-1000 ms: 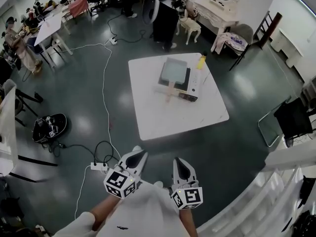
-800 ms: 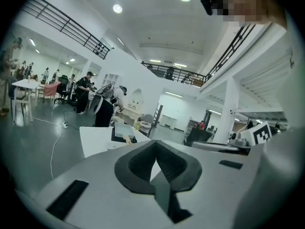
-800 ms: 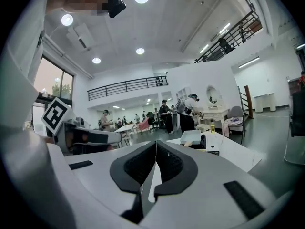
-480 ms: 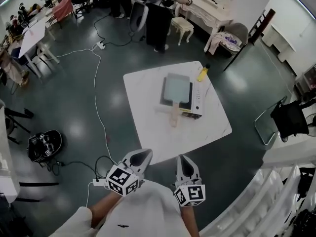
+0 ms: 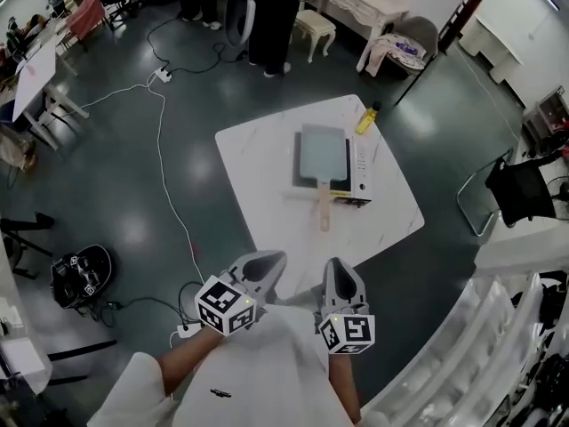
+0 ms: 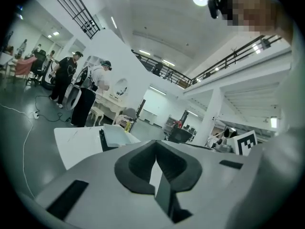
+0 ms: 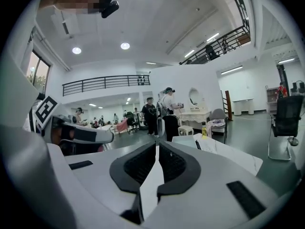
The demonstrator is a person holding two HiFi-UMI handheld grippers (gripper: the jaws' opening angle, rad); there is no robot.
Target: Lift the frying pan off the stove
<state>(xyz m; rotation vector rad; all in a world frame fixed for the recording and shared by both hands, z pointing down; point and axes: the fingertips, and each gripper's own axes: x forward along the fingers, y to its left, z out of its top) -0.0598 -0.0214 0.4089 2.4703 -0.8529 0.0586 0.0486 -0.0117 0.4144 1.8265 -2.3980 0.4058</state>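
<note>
A square grey frying pan [image 5: 322, 155] sits on a black and white stove [image 5: 358, 169] on a white square table [image 5: 258, 185]. Its wooden handle [image 5: 323, 210] points toward me. Both grippers are held low in front of my body, well short of the table. My left gripper [image 5: 264, 264] is shut with nothing in it, and so is my right gripper [image 5: 341, 280]. In the left gripper view the shut left gripper [image 6: 156, 157] points at the table [image 6: 76, 144] and pan [image 6: 116, 135]. In the right gripper view the shut right gripper [image 7: 156, 149] faces the table [image 7: 236, 157].
A yellow bottle [image 5: 365, 119] stands at the table's far corner. On the dark floor, a white cable runs to a power strip [image 5: 187, 330] near my left side, and a black case [image 5: 80, 274] lies farther left. A black chair [image 5: 520, 189] and a white railing [image 5: 462, 363] are on the right. People stand beyond the table.
The table with the pan has come nearer and shifted in the head view as I walk toward it. Both grippers stay shut, held in front of me.
</note>
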